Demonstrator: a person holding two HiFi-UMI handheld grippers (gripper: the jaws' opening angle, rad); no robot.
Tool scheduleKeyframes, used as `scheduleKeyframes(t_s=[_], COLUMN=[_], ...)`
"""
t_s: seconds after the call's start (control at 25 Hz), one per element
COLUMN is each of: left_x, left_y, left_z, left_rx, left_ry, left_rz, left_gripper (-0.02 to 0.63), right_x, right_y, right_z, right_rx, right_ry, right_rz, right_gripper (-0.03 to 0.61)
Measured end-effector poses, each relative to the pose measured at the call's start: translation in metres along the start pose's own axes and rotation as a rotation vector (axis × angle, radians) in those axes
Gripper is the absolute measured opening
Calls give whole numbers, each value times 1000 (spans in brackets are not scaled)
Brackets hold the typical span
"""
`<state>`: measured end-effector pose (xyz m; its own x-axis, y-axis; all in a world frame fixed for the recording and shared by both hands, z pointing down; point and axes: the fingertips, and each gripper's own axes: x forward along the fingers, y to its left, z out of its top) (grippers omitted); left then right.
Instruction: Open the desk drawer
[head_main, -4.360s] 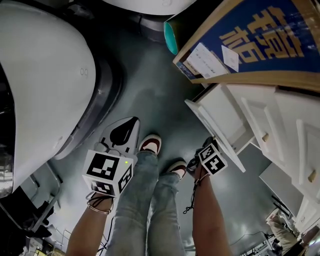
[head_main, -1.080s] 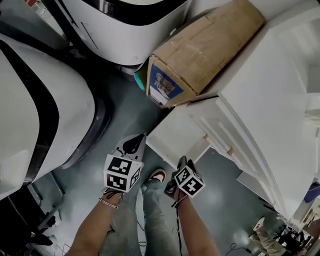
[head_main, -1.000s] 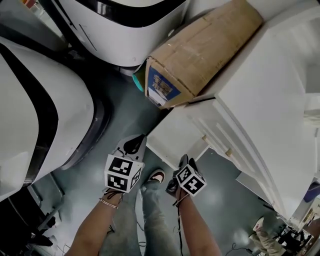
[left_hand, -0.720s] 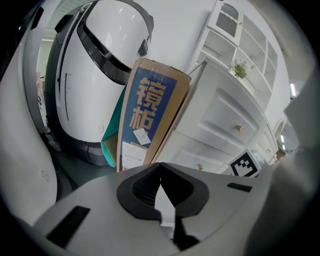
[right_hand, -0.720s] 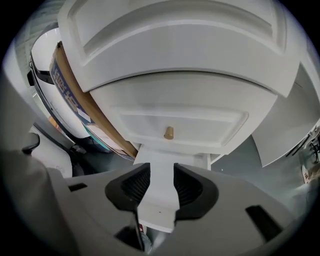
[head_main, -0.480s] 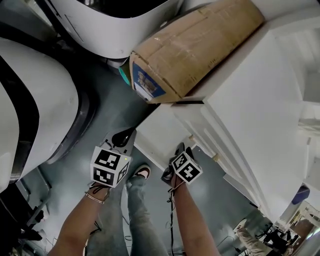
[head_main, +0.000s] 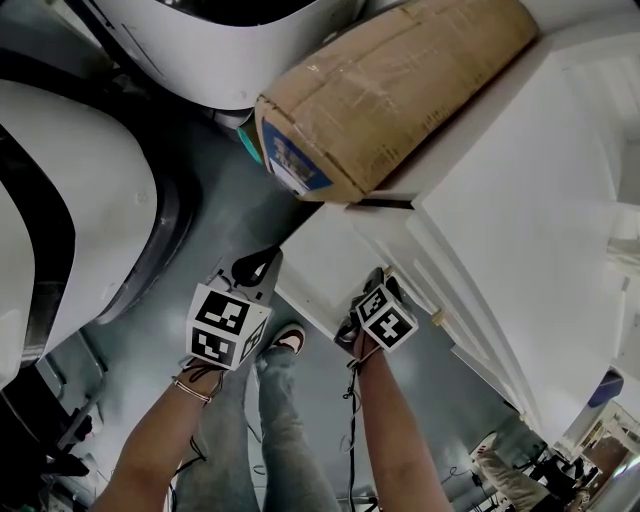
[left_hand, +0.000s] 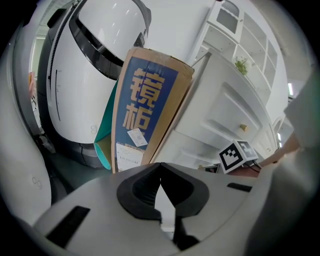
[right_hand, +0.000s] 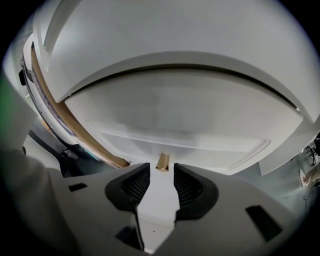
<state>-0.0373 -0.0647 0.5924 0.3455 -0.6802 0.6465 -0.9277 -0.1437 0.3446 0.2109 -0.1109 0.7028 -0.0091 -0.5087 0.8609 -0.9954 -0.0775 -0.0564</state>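
far left, a big white machine (head_main: 70, 200) fills the floor side, not part of the job. l gripper (head_main: 258, 266) hangs low over the floor next to it, fingers (left_hand: 145, 187) pinched together at the tips w/ nothing in them; it's idle and aimed at the cardboard box (head_main: 390, 90) that leans on the desk (head_main: 520, 190).

r gripper (head_main: 374, 284) is the one working. over the last half sec it has slid up and rightwards, and now sits right at the white drawer (right_hand: 190, 115) front, where a sec ago it was a bit short of it. fingers (right_hand: 136, 186) are narrowly apart, holding nothing, and the small brass knob (right_hand: 162, 162) stands just ahead of the tips, lined up w/ the gap but not inside it yet.

the drawer looks shut: front flush, only a thin dark seam above it. so approach is about done, imo; what's left is a short push fwd to get the knob between the pads, close, then pull straight back. knob is small and smooth, so a shallow pinch could slip off.
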Motion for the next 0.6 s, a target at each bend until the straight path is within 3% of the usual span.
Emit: scheduleKeyframes(t_s=[0.36, 0.6], left_x=[-6, -11], left_y=[8, 15], left_z=[-7, -11], left_rx=[-5, -4], left_ry=[11, 13], left_rz=[8, 12], left_gripper=[18, 18], right_x=[4, 5], right_y=[-1, -1], right_z=[5, 6], right_rx=[-27, -6], right_ry=[-8, -9], right_rz=[-42, -64], right_gripper=[92, 86])
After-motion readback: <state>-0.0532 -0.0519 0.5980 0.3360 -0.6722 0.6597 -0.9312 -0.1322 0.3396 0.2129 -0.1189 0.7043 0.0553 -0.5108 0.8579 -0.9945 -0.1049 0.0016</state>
